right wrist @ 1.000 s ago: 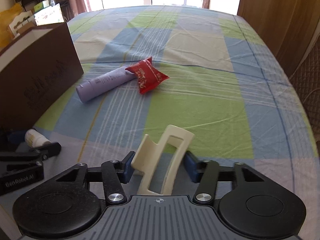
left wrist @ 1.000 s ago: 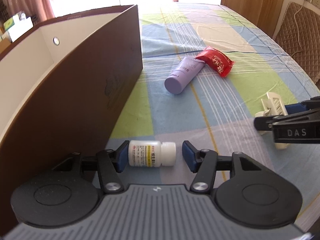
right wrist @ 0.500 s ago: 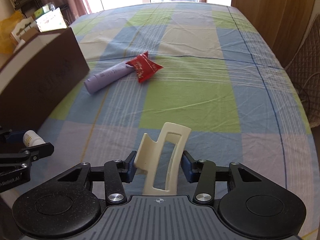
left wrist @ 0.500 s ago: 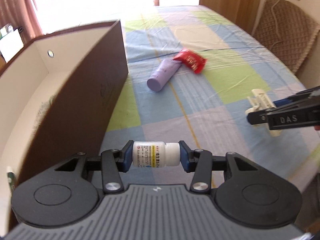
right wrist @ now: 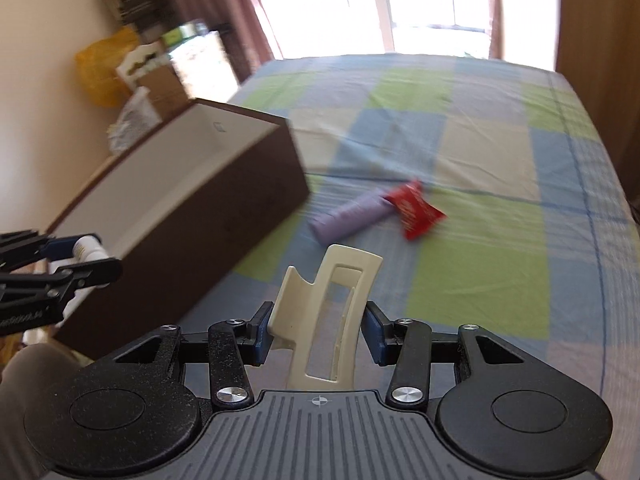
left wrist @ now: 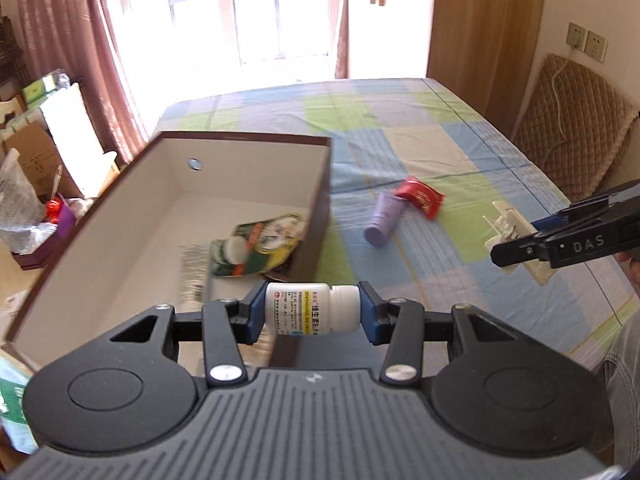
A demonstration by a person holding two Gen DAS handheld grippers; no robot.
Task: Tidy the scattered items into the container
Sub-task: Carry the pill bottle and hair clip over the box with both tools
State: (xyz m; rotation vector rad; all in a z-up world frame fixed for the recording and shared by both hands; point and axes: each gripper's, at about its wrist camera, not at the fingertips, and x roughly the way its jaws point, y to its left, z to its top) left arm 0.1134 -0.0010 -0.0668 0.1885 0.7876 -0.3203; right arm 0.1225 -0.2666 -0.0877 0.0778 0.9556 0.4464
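My left gripper [left wrist: 312, 312] is shut on a small white pill bottle [left wrist: 310, 309], held sideways in the air above the near right wall of the brown box [left wrist: 240, 138]. Inside the box lies a green snack packet [left wrist: 256, 246]. My right gripper [right wrist: 318, 330] is shut on a cream hair clip [right wrist: 328, 316], raised above the bed to the right of the box [right wrist: 224, 216]. A purple tube [right wrist: 352, 216] and a red packet [right wrist: 416, 210] lie together on the checked bedsheet. The left gripper with the bottle [right wrist: 86, 246] shows at the right wrist view's left edge.
The checked bedsheet [left wrist: 440, 140] stretches wide beyond the box. A quilted chair [left wrist: 572, 128] stands at the right, a wooden wardrobe [left wrist: 484, 20] behind it. Clutter and cartons [left wrist: 36, 168] sit left of the bed. A person's trouser leg [left wrist: 620, 384] shows at the lower right.
Both grippers have risen from the sheet with their items. The left one closed on the bottle and lifted it to the box's edge; the box interior has come into view.
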